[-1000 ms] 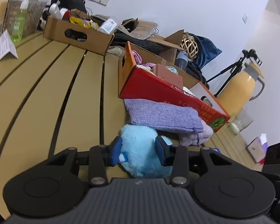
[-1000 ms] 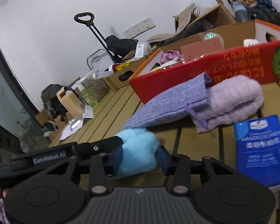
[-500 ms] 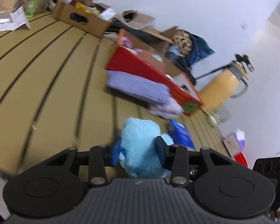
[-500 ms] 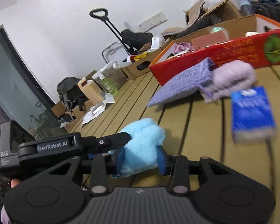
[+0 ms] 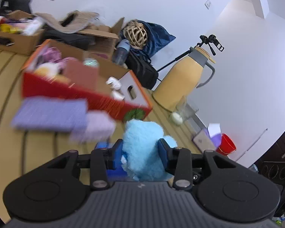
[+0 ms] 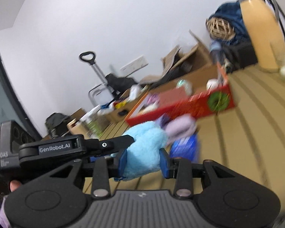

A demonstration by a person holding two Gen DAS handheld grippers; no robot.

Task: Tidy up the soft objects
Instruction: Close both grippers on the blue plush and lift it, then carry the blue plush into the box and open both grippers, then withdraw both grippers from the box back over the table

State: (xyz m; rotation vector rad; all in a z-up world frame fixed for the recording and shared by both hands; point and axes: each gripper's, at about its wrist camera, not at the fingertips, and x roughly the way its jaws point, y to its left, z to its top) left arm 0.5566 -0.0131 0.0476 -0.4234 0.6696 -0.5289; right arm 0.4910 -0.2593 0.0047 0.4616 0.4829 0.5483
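Both grippers have hold of one fluffy blue plush toy [image 5: 142, 144]. The left gripper [image 5: 140, 150] has its two fingers [image 5: 117, 153] partly closed, pressing into the plush from either side. The right gripper [image 6: 143, 161] grips the same toy [image 6: 144, 148] the same way, its fingers [image 6: 163, 162] having just closed in a little on the fur. The toy is lifted clear of the slatted tabletop [image 5: 47, 152]. Under it lies one blue tissue pack [image 6: 184, 146]. Beyond are two more soft things, touching: a purple woven pouch [image 5: 51, 114] and a folded lilac towel [image 5: 96, 127], both just in front of one red cardboard box [image 5: 81, 93]. One yellow thermos jug [image 5: 182, 81] stands farther off by the wall.
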